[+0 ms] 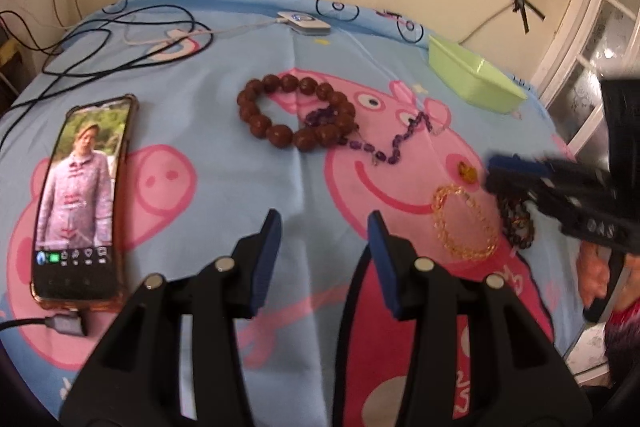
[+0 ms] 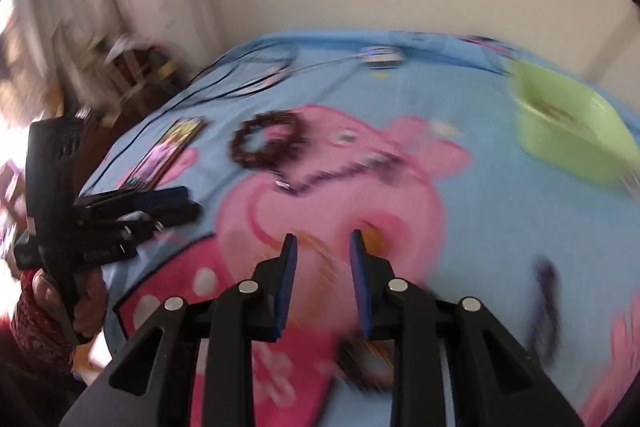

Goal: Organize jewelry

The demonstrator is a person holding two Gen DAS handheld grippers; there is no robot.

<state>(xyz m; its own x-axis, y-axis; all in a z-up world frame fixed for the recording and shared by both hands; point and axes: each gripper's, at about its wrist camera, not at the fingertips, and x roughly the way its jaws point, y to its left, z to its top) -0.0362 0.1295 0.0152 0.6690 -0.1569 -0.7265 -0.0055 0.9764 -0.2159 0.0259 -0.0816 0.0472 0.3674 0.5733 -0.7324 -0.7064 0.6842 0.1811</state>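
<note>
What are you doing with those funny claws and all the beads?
A person is sorting jewelry on a cartoon sheet, with a gripper in each hand. The left gripper is open and empty. The right gripper is near the yellow bracelet and holds nothing. The brown bracelet, purple necklace and yellow bracelet all lie outside the green tray.

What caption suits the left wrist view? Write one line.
Open left gripper above cartoon cloth; brown bracelet, phone and green tray ahead.

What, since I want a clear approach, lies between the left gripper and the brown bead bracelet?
Only bare printed cloth lies between the left gripper and the brown bead bracelet, as the left wrist view shows.
</note>
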